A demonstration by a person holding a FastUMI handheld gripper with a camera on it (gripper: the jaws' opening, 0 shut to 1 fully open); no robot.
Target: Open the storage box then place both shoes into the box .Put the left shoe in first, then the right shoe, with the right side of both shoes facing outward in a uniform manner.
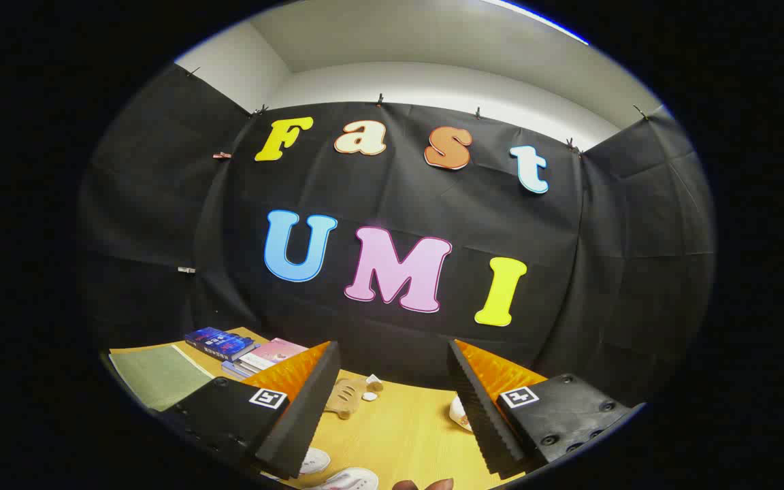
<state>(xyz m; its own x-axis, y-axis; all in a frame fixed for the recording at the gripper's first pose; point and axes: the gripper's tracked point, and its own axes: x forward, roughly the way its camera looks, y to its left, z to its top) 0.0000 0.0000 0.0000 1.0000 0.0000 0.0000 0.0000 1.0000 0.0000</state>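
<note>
Shoes (348, 478), pale and white with a touch of pink, lie low on the table (399, 429), nearer the viewer than the tips of the tongs (392, 401) and partly tucked under the left finger; one rounded part shows beside that finger and a second just to its right. Too little of either shows to judge its long axis or which is the left shoe, so I would not guess. The tongs stand wide apart, holding nothing, pointed up and out across the table toward the booth wall, so the shoes sit below and behind their line of reach; the coming move likely calls for tipping the tongs down and drawing back toward the shoes, or first finding the storage box.

Ahead of the shoes, between the fingers, lie a tan comb-like wooden piece (346, 397) and a few small white pebbly bits (370, 389). A pale rounded object (460, 413) sits against the right finger's inner face. Farther from the shoes, past the left finger, a stack of books (242, 348) rests beside a green mat (157, 374). A fingertip (426, 484) shows just right of the shoes.
</note>
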